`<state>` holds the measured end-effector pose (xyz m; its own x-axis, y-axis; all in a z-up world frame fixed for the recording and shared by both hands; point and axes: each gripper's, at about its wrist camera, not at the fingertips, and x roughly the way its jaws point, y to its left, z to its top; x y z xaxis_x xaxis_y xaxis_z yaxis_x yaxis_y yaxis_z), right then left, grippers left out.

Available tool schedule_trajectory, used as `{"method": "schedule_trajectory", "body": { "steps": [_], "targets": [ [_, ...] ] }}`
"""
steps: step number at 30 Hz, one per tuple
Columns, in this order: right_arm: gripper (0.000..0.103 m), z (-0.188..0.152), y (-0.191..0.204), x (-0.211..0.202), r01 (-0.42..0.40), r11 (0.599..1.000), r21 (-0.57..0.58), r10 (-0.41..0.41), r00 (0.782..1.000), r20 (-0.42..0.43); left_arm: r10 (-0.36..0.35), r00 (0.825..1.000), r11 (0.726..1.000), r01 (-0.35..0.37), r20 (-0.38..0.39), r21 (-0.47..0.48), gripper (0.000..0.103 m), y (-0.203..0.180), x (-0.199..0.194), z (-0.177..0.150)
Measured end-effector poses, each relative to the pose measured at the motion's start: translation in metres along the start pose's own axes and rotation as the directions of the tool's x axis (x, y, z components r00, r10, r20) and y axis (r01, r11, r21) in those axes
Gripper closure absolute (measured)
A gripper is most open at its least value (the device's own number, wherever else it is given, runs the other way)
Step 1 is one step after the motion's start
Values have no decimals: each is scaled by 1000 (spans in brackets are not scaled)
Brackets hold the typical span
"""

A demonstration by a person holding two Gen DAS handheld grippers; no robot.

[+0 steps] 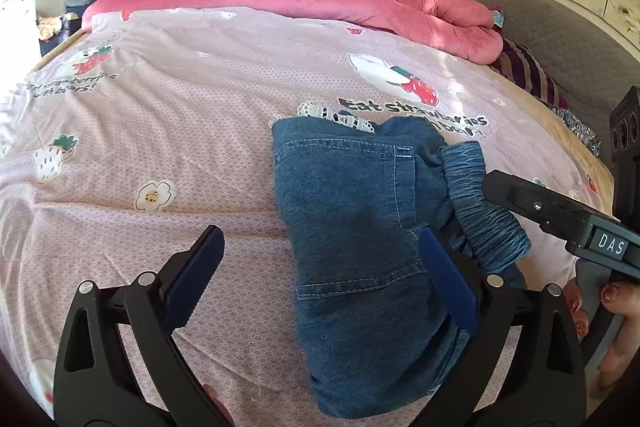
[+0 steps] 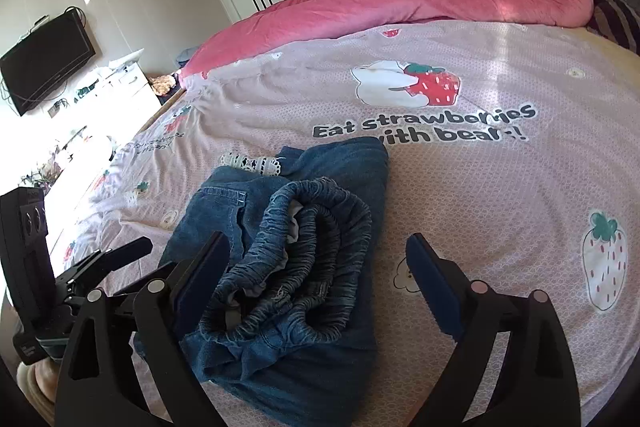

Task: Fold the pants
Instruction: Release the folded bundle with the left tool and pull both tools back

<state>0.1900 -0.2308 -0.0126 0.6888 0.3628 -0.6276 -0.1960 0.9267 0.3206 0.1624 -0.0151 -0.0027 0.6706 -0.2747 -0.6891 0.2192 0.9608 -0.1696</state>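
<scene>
Both claws [image 1: 320, 275] [image 2: 316, 287] gape, low over folded pants [image 1: 356, 227].

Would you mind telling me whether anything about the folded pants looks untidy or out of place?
Yes. The pants lie in a compact bundle on the bedsheet, but the elastic waistband is bunched and gaping on top instead of flat, and a white lace trim pokes out at the far edge. Both grippers hover open.
</scene>
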Motion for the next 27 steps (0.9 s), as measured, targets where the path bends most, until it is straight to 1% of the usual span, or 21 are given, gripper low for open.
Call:
{"method": "schedule_trajectory", "body": {
  "steps": [5, 19, 24, 27],
  "targets": [
    [9, 1, 5, -2, 18, 1000, -20, -18, 1000, 8, 17, 1000, 1000, -17, 14, -3, 10, 4, -3, 2],
    [7, 4, 8, -16, 74, 996, -53, -72, 997, 38, 63, 998, 998, -63, 24, 13, 10, 5, -11, 3],
    [6, 5, 10, -22, 109, 992, -64, -106, 993, 46, 75, 997, 997, -75, 30, 5, 10, 5, -17, 2],
    [5, 5, 12, -28, 135, 987, -82, -130, 989, 65, 83, 996, 997, -83, 39, -1, 10, 4, -23, 3]
  ]
}}
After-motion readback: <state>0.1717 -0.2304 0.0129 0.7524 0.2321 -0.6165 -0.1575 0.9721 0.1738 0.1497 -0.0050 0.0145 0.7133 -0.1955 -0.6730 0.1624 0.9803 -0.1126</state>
